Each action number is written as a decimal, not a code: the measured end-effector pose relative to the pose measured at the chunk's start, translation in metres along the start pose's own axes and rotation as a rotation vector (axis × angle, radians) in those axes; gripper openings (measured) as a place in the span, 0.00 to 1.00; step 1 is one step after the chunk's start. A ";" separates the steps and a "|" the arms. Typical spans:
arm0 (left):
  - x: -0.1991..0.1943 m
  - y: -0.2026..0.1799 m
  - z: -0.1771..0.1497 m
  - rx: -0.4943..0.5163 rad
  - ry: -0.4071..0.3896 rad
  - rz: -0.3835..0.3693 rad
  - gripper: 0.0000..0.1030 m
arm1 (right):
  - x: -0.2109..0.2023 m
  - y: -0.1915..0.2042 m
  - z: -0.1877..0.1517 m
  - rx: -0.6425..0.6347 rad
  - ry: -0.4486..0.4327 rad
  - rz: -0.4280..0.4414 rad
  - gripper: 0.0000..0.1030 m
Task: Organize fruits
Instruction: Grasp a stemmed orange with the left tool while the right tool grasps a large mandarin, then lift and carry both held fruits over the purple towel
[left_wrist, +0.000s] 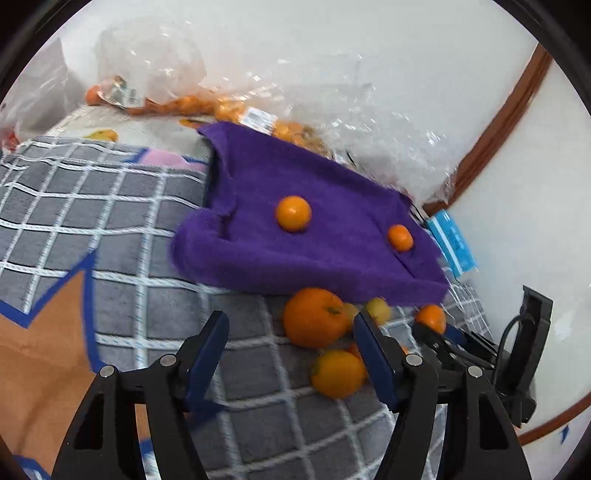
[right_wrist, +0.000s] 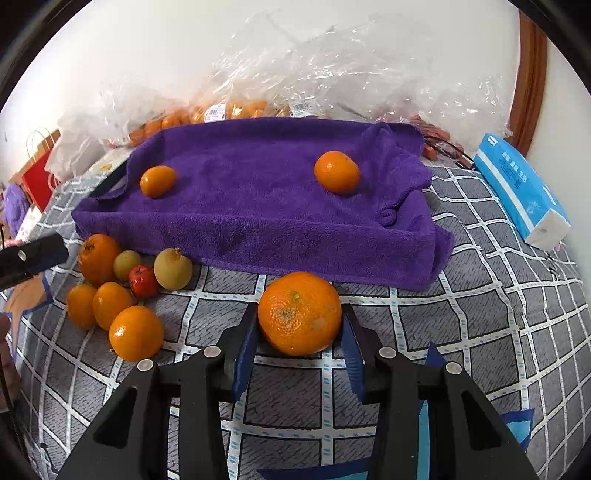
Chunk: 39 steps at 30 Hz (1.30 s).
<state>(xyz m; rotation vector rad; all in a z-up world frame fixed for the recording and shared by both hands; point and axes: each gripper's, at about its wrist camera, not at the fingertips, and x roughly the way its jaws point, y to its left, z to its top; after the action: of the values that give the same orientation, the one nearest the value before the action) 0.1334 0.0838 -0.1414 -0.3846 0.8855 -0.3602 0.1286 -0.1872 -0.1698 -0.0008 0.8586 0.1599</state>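
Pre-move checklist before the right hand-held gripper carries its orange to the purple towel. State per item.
1. Grip: right hand-held gripper has the big orange between its fingers, both pads against its sides. Ok.
2. Drop zone: purple towel holds only an oval orange fruit and a round orange, with bare cloth between them. Ok.
3. Path: nothing stands between the held orange and the towel's front edge. Ok.
4. Left hand-held gripper: empty, jaws apart, beside the loose fruit pile, off the path. Ok.
5. Towel flatness: right corner is bunched. Not ok there.
6. What lies under the towel: cannot tell.
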 end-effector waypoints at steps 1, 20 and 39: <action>0.002 -0.005 0.000 0.002 0.013 -0.010 0.65 | -0.001 -0.001 0.000 0.007 -0.006 0.011 0.41; 0.026 -0.008 0.004 -0.006 0.029 0.058 0.41 | -0.001 -0.008 0.001 0.047 -0.015 0.084 0.41; 0.007 0.013 -0.007 0.012 -0.057 0.198 0.41 | -0.001 -0.009 0.001 0.055 -0.010 0.102 0.41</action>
<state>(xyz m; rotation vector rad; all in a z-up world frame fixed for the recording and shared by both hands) 0.1340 0.0907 -0.1561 -0.2917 0.8572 -0.1716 0.1304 -0.1964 -0.1688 0.0947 0.8532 0.2315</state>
